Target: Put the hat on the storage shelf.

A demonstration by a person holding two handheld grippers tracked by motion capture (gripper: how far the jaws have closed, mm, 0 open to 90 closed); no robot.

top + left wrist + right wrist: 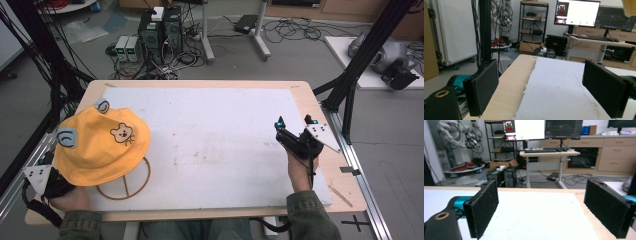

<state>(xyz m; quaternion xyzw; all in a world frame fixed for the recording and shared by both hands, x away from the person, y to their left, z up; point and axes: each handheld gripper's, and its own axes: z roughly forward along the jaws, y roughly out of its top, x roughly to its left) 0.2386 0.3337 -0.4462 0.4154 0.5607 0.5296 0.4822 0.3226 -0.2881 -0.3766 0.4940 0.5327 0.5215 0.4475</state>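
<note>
While both grippers sit low at the near side of the table [200, 84], nothing is pinched: left gripper [549, 88] has jaws spread wide w/ only bare table edge and white mat [559, 92] between them, and right gripper [549, 211] likewise has jaws wide apart over the mat, nothing in the gap. From the high view, the left gripper [47, 177] is at the near-left corner, mostly tucked under the brim of a yellow bucket hat [100, 145]; can't tell if it touches the hat. Hat has a bear face patch on the crown and two grey-blue ears, and rests atop a wooden ring stand [127, 185], whose round base shows on the mat at the hat's near-right side. Right gripper [295, 131] hovers by the mat's right edge, well apart from the hat, grey plate on its right side, pointing away from the person. PC towers [160, 32] and cables lie on the floor beyond the table's far edge.
</note>
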